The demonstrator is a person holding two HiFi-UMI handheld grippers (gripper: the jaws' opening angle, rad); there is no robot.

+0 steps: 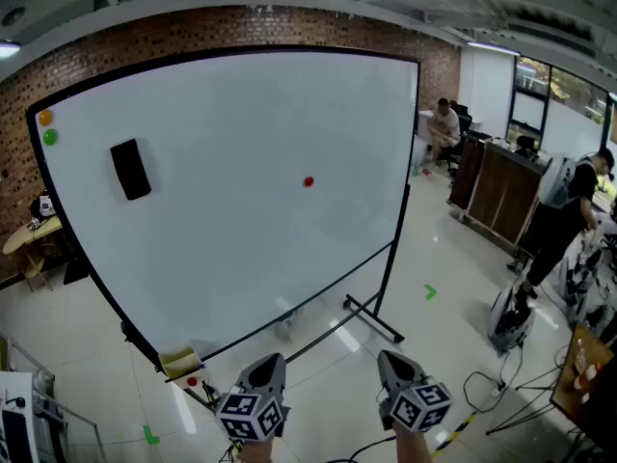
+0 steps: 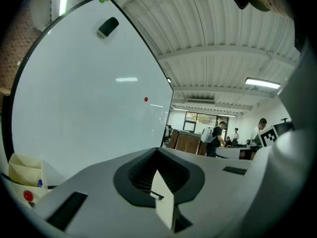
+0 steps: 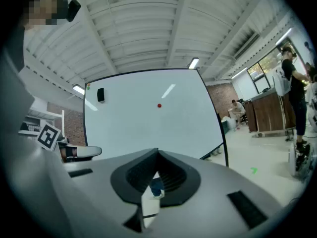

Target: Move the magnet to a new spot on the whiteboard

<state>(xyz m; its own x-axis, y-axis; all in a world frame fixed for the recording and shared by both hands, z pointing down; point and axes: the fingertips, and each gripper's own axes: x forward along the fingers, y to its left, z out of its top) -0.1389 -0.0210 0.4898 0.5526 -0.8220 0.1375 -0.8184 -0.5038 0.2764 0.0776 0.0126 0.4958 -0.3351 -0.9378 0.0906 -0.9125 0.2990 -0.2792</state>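
Whiteboard (image 1: pixel 241 230) glossy smooth; brick wall (image 1: pixel 193 29) at 12 o'clock rough matt; floor (image 1: pixel 439 258) glossy reflective; counter (image 1: pixel 494 189) at 3 o'clock wood; left gripper (image 1: pixel 273 362), right gripper (image 1: pixel 389 359) matt grey plastic

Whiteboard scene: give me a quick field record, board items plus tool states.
board: whiteboard, upright on a floor stand
target: red magnet, right of board centre, nothing touching it
other magnets: orange magnet above green magnet, top left corner
eraser: black eraser, upper left, tilted
left tool: shut, empty, well short of the board
right tool: shut, empty, well short of the board
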